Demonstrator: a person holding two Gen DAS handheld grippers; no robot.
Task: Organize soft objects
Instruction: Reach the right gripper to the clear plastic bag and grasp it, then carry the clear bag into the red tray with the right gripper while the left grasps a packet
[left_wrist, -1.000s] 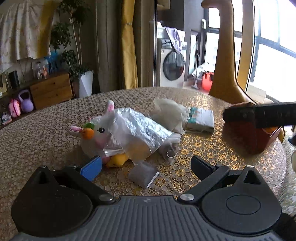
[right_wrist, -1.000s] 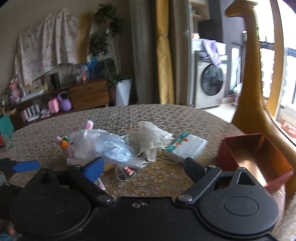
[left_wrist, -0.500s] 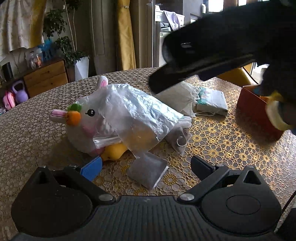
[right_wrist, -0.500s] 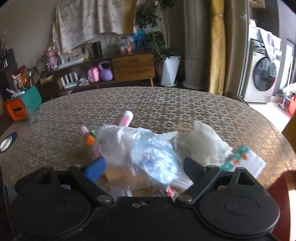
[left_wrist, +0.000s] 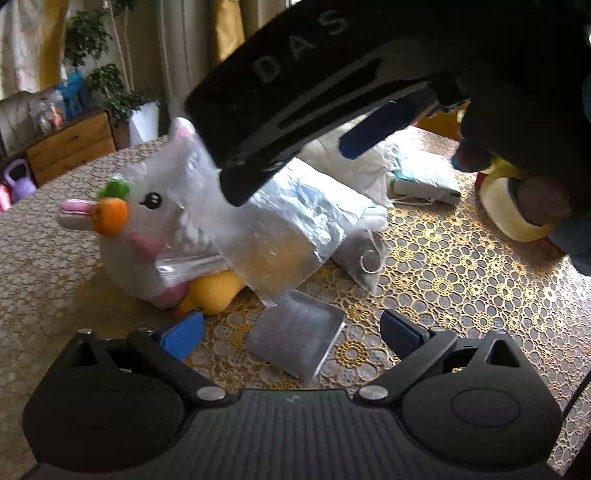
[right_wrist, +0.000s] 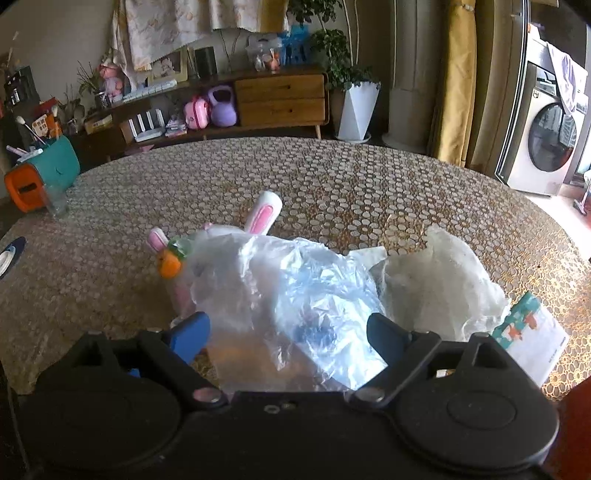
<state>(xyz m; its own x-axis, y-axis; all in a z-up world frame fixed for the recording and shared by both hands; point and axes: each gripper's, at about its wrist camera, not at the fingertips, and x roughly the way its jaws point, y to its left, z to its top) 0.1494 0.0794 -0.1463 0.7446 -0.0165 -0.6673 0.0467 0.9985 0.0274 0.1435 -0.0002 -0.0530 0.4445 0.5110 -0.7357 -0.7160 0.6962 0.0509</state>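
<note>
While your right gripper (right_wrist: 286, 338) hangs with its fingers spread over the clear plastic bag (right_wrist: 291, 295), bring it down squarely on the bag's near edge and pinch only the film. That bag lies draped over the plush rabbit (left_wrist: 147, 229) on the round table (right_wrist: 332, 177), so lift slowly, or the toy may drag along. Your left gripper (left_wrist: 291, 332) is spread too, low by a small grey pouch (left_wrist: 295, 343); keep it clear of the right one crossing overhead.
</note>
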